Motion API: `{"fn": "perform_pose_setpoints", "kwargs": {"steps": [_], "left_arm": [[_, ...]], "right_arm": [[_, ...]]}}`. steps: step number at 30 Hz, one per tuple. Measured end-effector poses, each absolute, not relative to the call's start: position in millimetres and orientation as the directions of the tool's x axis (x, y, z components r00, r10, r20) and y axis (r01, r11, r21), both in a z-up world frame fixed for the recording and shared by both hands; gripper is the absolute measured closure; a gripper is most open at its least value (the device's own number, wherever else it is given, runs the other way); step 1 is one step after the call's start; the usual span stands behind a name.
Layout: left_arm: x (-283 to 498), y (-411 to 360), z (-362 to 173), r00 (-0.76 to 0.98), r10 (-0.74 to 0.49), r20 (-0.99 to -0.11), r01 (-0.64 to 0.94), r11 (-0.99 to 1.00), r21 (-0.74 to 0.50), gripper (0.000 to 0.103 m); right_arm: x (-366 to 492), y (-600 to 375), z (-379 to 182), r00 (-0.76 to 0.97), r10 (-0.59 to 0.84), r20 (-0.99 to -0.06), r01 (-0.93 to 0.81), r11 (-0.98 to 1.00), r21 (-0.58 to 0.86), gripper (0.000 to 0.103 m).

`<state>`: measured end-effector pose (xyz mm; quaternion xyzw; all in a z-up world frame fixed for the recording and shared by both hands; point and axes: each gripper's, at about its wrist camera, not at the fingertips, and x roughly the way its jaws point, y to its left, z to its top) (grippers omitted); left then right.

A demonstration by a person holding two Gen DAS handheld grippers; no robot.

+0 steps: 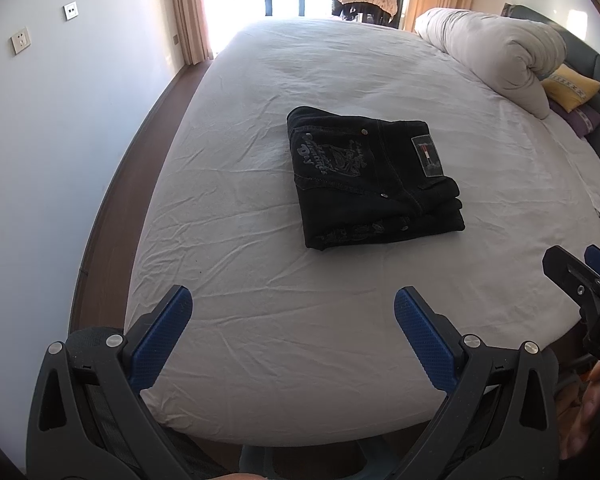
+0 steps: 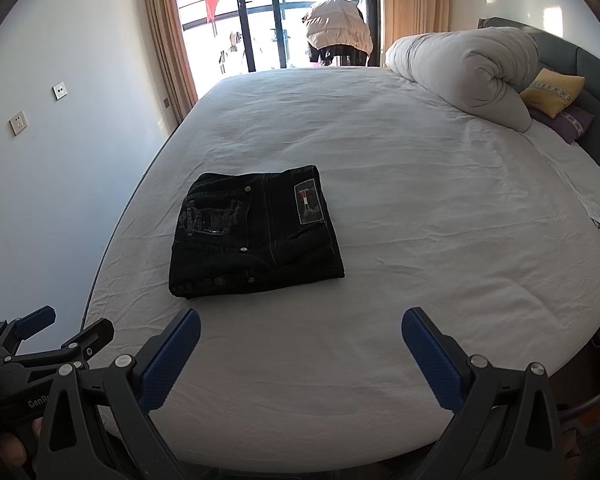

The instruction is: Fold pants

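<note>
Fingers (image 1: 168,336) wide apart, nothing held.

The black pants (image 1: 374,178) lie folded into a compact, roughly square stack, flat on the sheet, well ahead of both tongs and touching neither. In the left tongs' view they sit ahead and slightly right of centre; in the right tongs' view (image 2: 256,232) ahead and to the left. The top face shows a back pocket with pale embroidery, metal rivets, and a rectangular waistband patch.
</note>
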<state>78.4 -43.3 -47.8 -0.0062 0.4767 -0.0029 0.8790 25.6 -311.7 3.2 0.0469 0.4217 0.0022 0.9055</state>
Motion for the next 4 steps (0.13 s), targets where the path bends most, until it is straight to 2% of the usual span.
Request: {"fn": "perform_pose_setpoints", "kwargs": {"steps": [4], "left_arm": [[78.7,-44.0,-48.5,0.549,-0.008,-0.836,0.006,1.0,-0.005,0.0]], "right_arm": [[25.2,-313.0,-0.8,0.639,0.048,-0.768,0.037,0.995,0.093,0.0]]}}
